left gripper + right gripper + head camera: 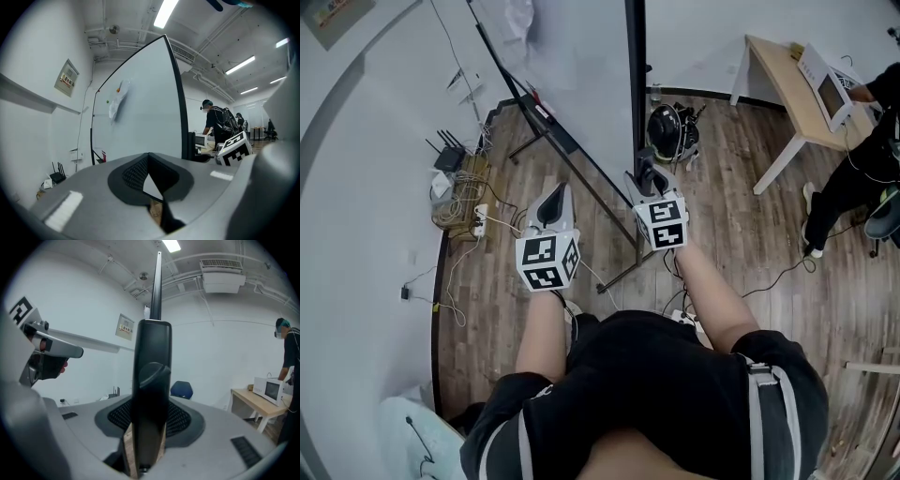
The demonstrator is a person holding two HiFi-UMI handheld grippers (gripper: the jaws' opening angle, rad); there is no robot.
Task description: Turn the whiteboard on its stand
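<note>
The whiteboard (572,66) stands on a black stand (617,274) and is seen nearly edge-on from above, its white face tilted to the left. My right gripper (647,171) is shut on the board's black side frame (152,380), which runs up between the jaws in the right gripper view. My left gripper (553,202) hovers a little left of it, in front of the white face (140,108), touching nothing. Its jaws meet at the tips with nothing between them.
A wooden table (778,80) with a microwave (827,92) stands at the back right, a person (858,173) beside it. A black bag (671,131) lies behind the board. A router (448,155) and cables (459,211) sit along the left wall. A cable (769,279) crosses the floor.
</note>
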